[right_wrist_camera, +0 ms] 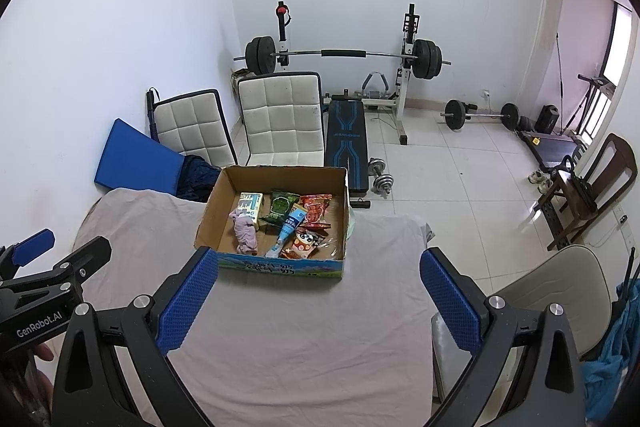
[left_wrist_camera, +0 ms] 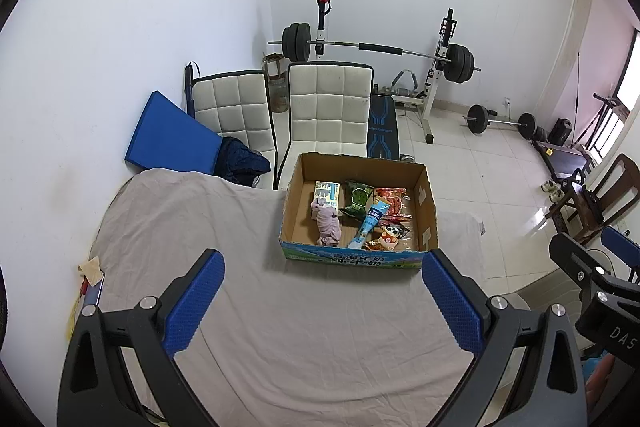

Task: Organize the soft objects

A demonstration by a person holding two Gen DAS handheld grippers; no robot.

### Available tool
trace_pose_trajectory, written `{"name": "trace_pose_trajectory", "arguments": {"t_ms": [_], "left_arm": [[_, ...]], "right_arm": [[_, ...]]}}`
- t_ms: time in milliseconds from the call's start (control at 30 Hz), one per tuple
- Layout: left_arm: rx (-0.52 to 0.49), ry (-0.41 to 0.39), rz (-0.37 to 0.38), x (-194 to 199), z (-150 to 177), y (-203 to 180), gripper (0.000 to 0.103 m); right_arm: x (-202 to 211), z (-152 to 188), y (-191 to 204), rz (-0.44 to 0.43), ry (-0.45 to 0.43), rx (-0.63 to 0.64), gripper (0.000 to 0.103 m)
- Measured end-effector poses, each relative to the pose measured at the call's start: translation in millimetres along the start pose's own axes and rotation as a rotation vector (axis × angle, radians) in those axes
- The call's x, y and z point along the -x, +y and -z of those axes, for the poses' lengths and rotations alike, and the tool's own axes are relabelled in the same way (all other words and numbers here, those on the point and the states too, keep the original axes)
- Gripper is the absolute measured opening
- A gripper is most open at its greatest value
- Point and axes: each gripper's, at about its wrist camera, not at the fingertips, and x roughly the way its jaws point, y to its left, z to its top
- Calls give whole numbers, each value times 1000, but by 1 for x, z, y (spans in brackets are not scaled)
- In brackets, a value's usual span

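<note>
An open cardboard box [left_wrist_camera: 428, 203] [right_wrist_camera: 212, 207] stands at the far edge of a table under a grey cloth [left_wrist_camera: 224, 227] [right_wrist_camera: 304, 327]. In it lie a pink soft cloth [left_wrist_camera: 328, 223] [right_wrist_camera: 245, 233], a green snack bag [left_wrist_camera: 357, 201] [right_wrist_camera: 281, 206], a red packet [left_wrist_camera: 392, 201] [right_wrist_camera: 316, 209], a light blue tube packet [left_wrist_camera: 368, 225] [right_wrist_camera: 286, 231], a white-green pack [left_wrist_camera: 327, 194] [right_wrist_camera: 250, 205] and a cartoon packet [left_wrist_camera: 390, 237] [right_wrist_camera: 304, 243]. My left gripper [left_wrist_camera: 322, 303] is open and empty, well short of the box. My right gripper [right_wrist_camera: 318, 301] is open and empty, also short of the box.
Two white padded chairs [left_wrist_camera: 328, 107] [right_wrist_camera: 280, 119] stand behind the table, with a blue mat [left_wrist_camera: 168, 135] against the wall. A barbell rack [left_wrist_camera: 380, 49] and weight bench [right_wrist_camera: 346, 143] stand beyond. A beige chair [right_wrist_camera: 560, 291] is at the right.
</note>
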Motion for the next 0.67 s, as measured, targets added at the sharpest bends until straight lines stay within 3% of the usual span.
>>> {"name": "trace_pose_trajectory", "arguments": {"t_ms": [667], "left_arm": [[5, -9, -14, 11, -4, 5, 101]], "right_arm": [[0, 3, 13, -1, -7, 1, 102]]}}
